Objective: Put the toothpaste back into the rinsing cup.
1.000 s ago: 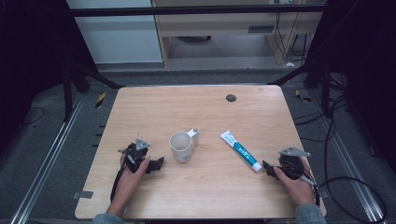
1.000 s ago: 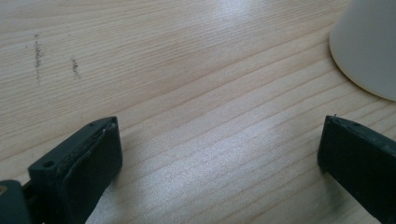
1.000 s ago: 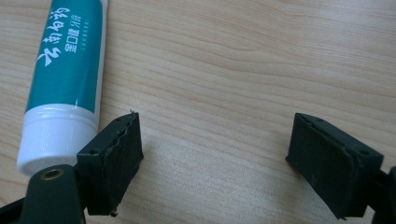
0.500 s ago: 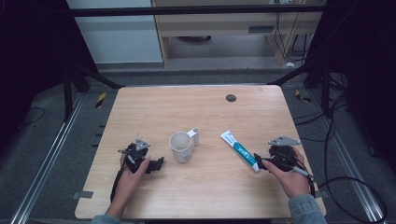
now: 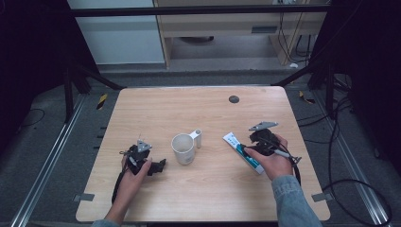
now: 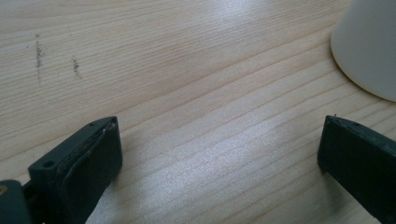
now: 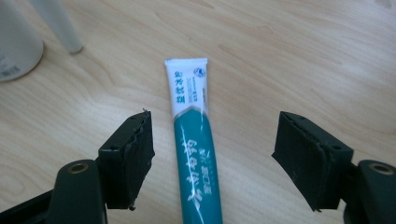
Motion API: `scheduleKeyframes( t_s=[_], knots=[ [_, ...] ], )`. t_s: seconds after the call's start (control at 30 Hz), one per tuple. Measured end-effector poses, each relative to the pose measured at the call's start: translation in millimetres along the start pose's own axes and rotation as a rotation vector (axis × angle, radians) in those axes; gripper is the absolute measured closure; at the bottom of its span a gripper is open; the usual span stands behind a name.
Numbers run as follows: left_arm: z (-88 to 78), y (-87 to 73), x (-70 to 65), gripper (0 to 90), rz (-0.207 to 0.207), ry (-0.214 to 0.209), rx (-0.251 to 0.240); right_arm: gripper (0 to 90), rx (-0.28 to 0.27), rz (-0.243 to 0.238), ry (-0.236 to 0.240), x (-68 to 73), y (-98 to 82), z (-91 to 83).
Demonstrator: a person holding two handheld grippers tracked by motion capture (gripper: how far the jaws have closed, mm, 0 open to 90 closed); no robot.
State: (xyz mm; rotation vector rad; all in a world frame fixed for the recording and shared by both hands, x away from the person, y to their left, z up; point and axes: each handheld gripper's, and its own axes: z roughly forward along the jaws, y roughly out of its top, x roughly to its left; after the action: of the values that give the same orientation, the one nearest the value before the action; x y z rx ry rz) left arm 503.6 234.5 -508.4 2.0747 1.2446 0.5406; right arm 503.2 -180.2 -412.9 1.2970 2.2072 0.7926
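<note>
- Now the right gripper (image 7: 212, 154) is lined up over the teal-and-white plastic toothpaste tube (image 7: 194, 154), which lies flat on the pale wood-grain tabletop (image 7: 289, 56), so the step in hand looks like the approach to a grasp.
- Its black fingers (image 7: 130, 154) have just been closing, yet they stand spread on either side of the tube with bare wood showing on both sides; nothing is pinched.
- In the high view the tube (image 5: 235, 141) sits right of centre, partly under the right gripper (image 5: 259, 142), with its white crimped end towards the upper left.
- Next, I judge, the gripper should sink until the ribbed pads flank the tube's sides, then squeeze gently, since a soft tube will dent and may slip.
- Left of centre, the left gripper (image 5: 150, 165) rests low beside the white glossy ceramic mug (image 5: 183, 149); its fingers (image 6: 84, 163) are spread wide and empty.
</note>
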Motion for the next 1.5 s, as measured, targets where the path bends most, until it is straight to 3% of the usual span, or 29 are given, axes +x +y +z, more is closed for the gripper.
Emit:
scheduleKeyframes(
  t_s=[0.2,0.4,0.53,0.73,0.9,1.2,1.5],
  knots=[
    [0.0,0.0,0.0,0.0,0.0,0.0,0.0,29.7,-0.023,0.035,0.016,-2.2,10.4,-0.7],
    [0.5,0.6,0.1,0.0,0.001,0.002,0.0,32.0,0.012,0.003,0.025,-1.0,15.4,12.0],
    [1.8,1.8,0.3,0.0,-0.002,0.002,0.0,35.5,0.053,0.002,0.046,-2.3,14.8,26.9],
    [3.0,3.2,0.8,0.0,-0.001,0.003,0.002,37.3,0.072,0.001,0.071,0.5,16.1,41.3],
    [3.2,3.2,0.9,0.0,-0.001,0.003,0.0,37.8,0.088,-0.011,0.07,3.4,16.9,47.5],
    [3.7,3.5,0.9,0.0,-0.004,0.005,-0.003,30.9,0.137,-0.019,0.107,9.2,14.7,59.1],
    [3.1,3.3,1.0,0.0,0.002,0.003,0.001,37.4,0.17,-0.05,0.092,15.1,9.3,70.3]
  ],
)
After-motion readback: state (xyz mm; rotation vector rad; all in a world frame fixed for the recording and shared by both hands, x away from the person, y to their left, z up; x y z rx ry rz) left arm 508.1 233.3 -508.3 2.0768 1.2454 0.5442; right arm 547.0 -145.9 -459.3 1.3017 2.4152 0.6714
